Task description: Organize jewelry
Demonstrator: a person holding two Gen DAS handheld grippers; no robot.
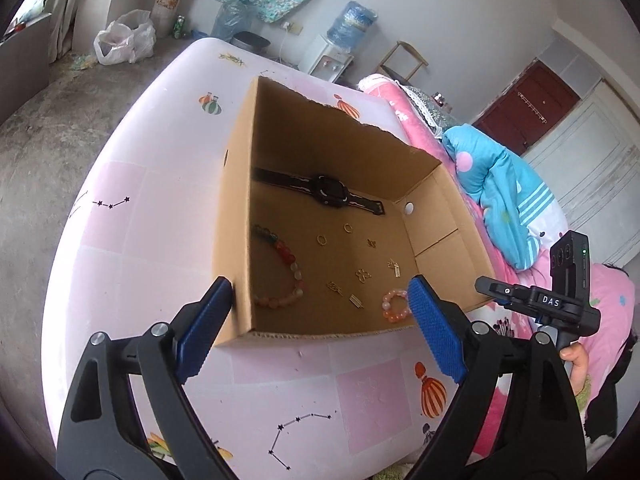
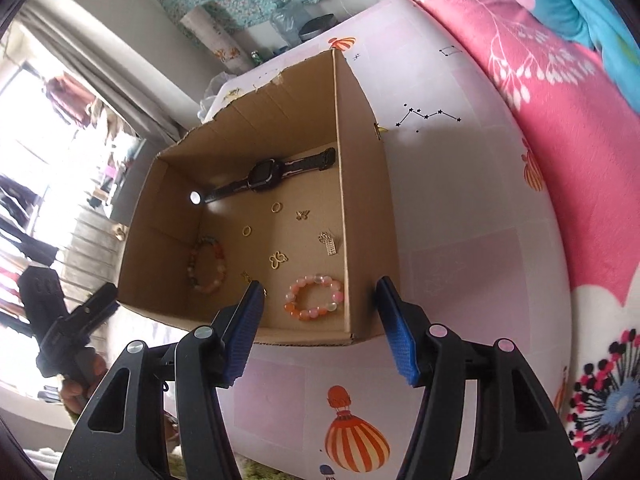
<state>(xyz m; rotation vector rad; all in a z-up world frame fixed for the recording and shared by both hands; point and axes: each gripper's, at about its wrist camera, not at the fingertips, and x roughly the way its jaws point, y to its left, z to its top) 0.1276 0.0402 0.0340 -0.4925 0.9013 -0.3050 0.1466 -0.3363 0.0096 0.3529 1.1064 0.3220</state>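
Left wrist view: cardboard box (image 1: 240, 216) holds watch (image 1: 326, 191), 2 bead bracelets (image 1: 286, 268) and charms; both tools gape, empty.

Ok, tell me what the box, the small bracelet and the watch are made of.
Box: corrugated cardboard, matte brown; fluting shows along the cut edge.
Small bracelet: glossy pink and orange beads, translucent, glass or stone, can't tell which.
Watch: black strap and case, dull sheen, probably plastic or rubber.
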